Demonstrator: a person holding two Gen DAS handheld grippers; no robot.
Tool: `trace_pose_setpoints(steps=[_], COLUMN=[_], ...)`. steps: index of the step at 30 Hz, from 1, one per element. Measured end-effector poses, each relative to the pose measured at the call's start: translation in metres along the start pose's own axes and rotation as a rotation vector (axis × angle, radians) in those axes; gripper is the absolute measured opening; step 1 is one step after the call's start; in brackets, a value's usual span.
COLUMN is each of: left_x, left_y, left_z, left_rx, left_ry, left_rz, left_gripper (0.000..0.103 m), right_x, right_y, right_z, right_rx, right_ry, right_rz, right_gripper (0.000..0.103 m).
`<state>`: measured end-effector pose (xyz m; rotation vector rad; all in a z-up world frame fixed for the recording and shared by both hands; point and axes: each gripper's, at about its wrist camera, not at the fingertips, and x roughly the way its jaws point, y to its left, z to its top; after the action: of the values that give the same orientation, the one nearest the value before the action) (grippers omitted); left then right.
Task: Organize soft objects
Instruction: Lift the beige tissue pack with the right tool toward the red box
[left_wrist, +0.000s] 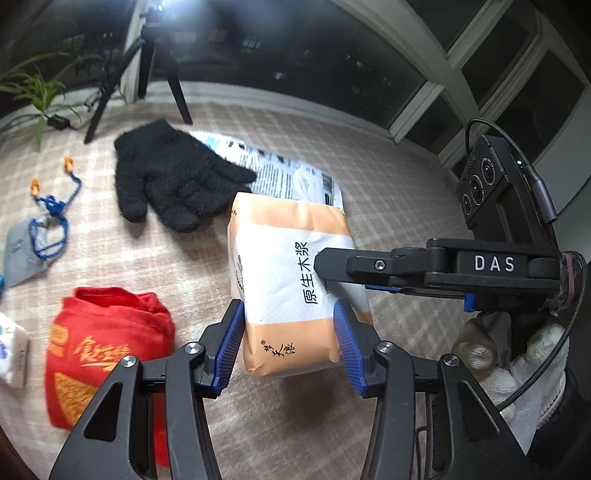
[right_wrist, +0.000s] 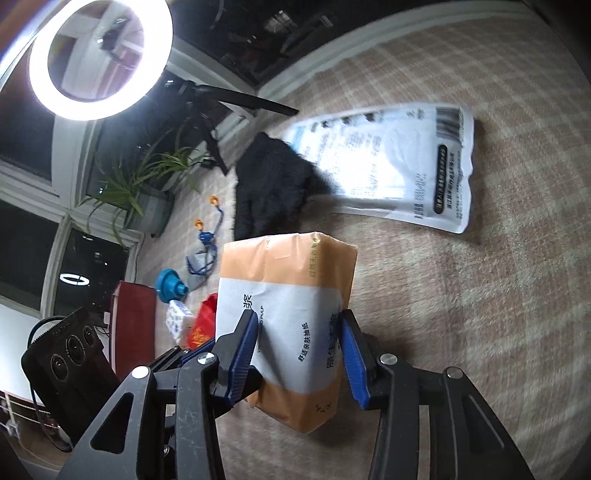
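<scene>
An orange-and-white tissue pack (left_wrist: 291, 280) (right_wrist: 291, 314) hangs slightly above the plaid carpet, held from two sides. In the left wrist view my left gripper (left_wrist: 290, 343) has its blue pads pressed on the pack's near end. My right gripper (left_wrist: 325, 269) reaches in from the right across the pack's top, held by a white-gloved hand (left_wrist: 517, 354). In the right wrist view my right gripper (right_wrist: 299, 347) is shut on the pack's white middle band. A black knit glove (left_wrist: 166, 177) (right_wrist: 269, 188) lies beyond, partly on a white printed packet (left_wrist: 295, 173) (right_wrist: 399, 162).
A red cloth pouch (left_wrist: 107, 343) (right_wrist: 205, 321) lies left of the pack. Orange earplugs on a blue cord (left_wrist: 55, 192), a grey pouch (left_wrist: 22, 251) and a small white pack (left_wrist: 11, 347) sit further left. A tripod (left_wrist: 147, 74), ring light (right_wrist: 99, 59) and potted plant (right_wrist: 147, 184) stand by the windows.
</scene>
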<state>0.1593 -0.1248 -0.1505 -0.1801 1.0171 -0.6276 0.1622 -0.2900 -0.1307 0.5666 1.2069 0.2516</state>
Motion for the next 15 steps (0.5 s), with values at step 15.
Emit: trace_pose_setpoints(steps=[15], left_x=[-0.125], left_y=[0.063], left_z=[-0.012], left_rx=[-0.047], left_ry=[-0.186], left_rz=[0.105], left_gripper=[0.047], right_x=[0.012], right_y=[0.141], right_z=[-0.028], right_rx=[-0.163], right_ry=[-0.031], right_rz=[0.066], right_gripper=[0.041])
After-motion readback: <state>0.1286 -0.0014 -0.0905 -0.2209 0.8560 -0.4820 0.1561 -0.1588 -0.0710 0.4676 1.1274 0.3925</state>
